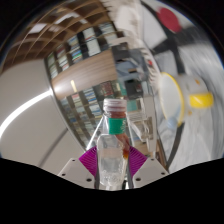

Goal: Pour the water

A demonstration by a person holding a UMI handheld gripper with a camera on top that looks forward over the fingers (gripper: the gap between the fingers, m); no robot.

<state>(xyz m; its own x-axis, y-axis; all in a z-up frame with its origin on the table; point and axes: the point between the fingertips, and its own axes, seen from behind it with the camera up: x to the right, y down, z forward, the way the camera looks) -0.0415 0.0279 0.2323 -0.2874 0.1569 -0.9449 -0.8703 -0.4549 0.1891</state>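
Observation:
A clear plastic water bottle (112, 150) with a white cap (115, 103) and a green and orange label stands between my fingers. My gripper (112, 166) is shut on the bottle, with the purple pads (89, 160) pressing its lower body from both sides. The bottle is held upright and lifted, tilted only slightly. Any cup or vessel is hidden from this view.
A large shiny metal cylinder (85, 95) stands behind the bottle to the left. A white appliance with a yellow part (198, 98) is beyond to the right. Shelving and a ceiling show far behind.

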